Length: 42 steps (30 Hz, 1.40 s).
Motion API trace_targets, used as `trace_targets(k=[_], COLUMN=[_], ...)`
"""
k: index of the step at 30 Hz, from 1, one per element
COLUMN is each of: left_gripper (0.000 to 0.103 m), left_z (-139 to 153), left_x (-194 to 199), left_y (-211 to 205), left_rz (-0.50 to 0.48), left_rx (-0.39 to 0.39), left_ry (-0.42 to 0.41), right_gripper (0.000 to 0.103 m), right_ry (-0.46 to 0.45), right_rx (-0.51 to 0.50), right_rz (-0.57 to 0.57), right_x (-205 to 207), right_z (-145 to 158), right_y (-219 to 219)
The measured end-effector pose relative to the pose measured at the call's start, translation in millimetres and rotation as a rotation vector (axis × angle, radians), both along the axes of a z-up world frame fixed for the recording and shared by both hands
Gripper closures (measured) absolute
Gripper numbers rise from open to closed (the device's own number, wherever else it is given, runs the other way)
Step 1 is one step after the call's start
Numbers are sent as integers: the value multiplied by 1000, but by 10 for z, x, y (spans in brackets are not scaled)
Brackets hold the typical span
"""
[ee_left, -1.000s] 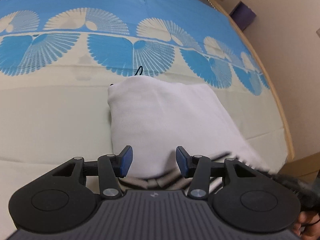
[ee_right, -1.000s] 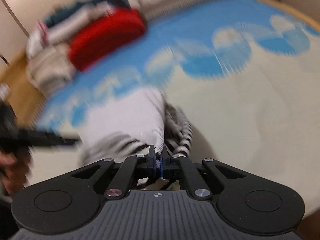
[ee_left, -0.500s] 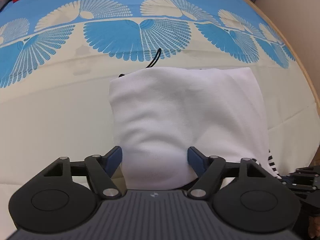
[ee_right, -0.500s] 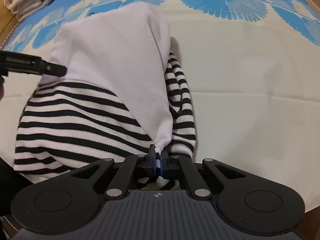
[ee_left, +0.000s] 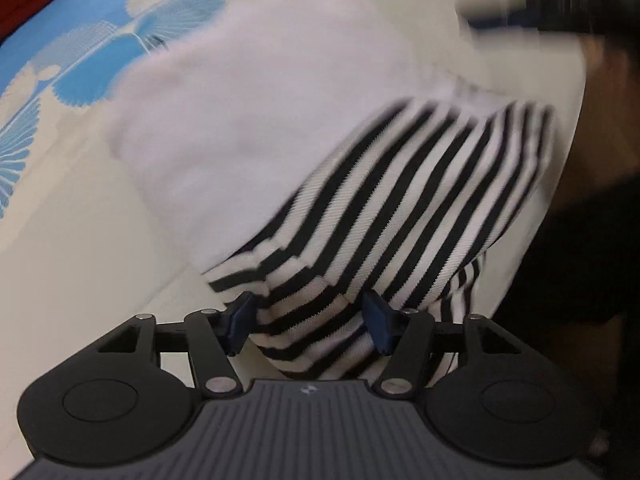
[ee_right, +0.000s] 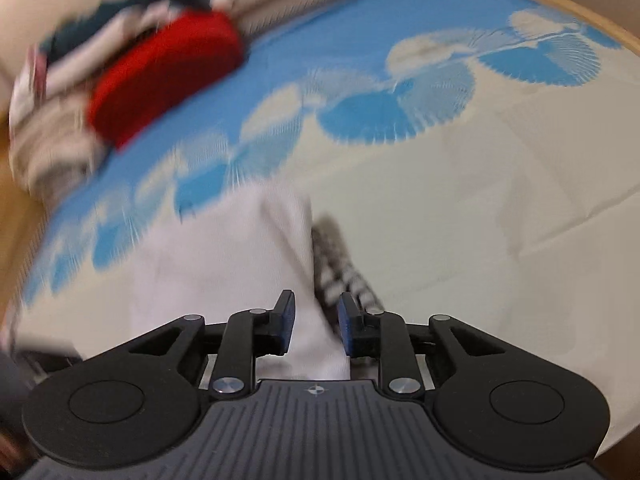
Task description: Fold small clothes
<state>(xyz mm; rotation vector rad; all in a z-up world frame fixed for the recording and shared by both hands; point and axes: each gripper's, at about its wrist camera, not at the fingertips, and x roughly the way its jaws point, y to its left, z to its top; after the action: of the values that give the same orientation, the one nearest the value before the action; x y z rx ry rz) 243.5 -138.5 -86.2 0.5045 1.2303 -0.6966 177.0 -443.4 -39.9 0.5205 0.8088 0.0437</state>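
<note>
On the bed sheet (ee_right: 500,184), my left tongs (ee_left: 308,326) have just narrowed, straddling the striped garment (ee_left: 420,200) without clamping. My right tongs (ee_right: 314,326) have just opened, white cloth loose between them.

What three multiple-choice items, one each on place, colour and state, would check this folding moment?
1. Where does the red folded cloth lie?
A. on the far blue part of the sheet, by the pile of clothes
B. between the right gripper's jaws
C. on top of the striped garment

2. What colours are the stripes on the garment?
A. red and white
B. black and white
C. blue and cream

3. How do the right gripper's jaws stand?
A. pressed flat together
B. apart, with white cloth between them
C. out of view

Answers: 1 A, it sits at the far left on the blue print. 2 B, dark bands on white. 3 B, the blue pads show a gap, having just been opening.
</note>
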Motion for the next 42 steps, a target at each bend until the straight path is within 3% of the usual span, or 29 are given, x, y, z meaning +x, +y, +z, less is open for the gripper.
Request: trace_targets(k=[2,3,6,10,14,15,17,18,21,25,27,29,31,34,39,42], left_gripper=[36,35,35,33,33,33,33,33,33,33,33,33,33,33,24,24], left_z=[38,80,266,436,391,395,393,398,434,437,442,433,419,392,285,123], left_x=[87,137,216,414,578,611,679,702,765,767,718,710,709,723,808,911], left_y=[41,79,193,468,654,686,791,836,897,875,853,825,797,773,808,870], left_rz=[38,69,113,265,385,403,437,455,490,492,492,494,496,505,590,694], left_rx=[-31,-46,-108,-213,-160,-148,-157,-169,-204,-212,-216,-215,-216,-227,-294,-350], left_ry=[30,46,23,29,-5,-12,-17,-15,-8,-6,-5,-3,-4,2,74,160], right_gripper=[70,60,45,39,39,40,83,99,101,101,99,90,61,41,25,25], right_ry=[-34,-42,-49,-20,27,35,16,-10,-93,94,95,71,58,35,109,204], right_rx=[37,51,56,36,48,58,88,92,182,82,78,43,10,-13,49,60], right_rz=[-32,-39,-40,-5,-12,-9,23,38,-56,-254,-224,-170,-166,-171,-62,25], right_x=[60,106,277,550,848,911,970,986,962,968,976,951,878,708,566,544], right_z=[31,33,20,-20,-142,-174,-189,-164,-108,-352,-351,-281,-202,-106,-207,-373], right_y=[9,33,138,327,443,472,549,580,450,272,293,350,360,294,149,148])
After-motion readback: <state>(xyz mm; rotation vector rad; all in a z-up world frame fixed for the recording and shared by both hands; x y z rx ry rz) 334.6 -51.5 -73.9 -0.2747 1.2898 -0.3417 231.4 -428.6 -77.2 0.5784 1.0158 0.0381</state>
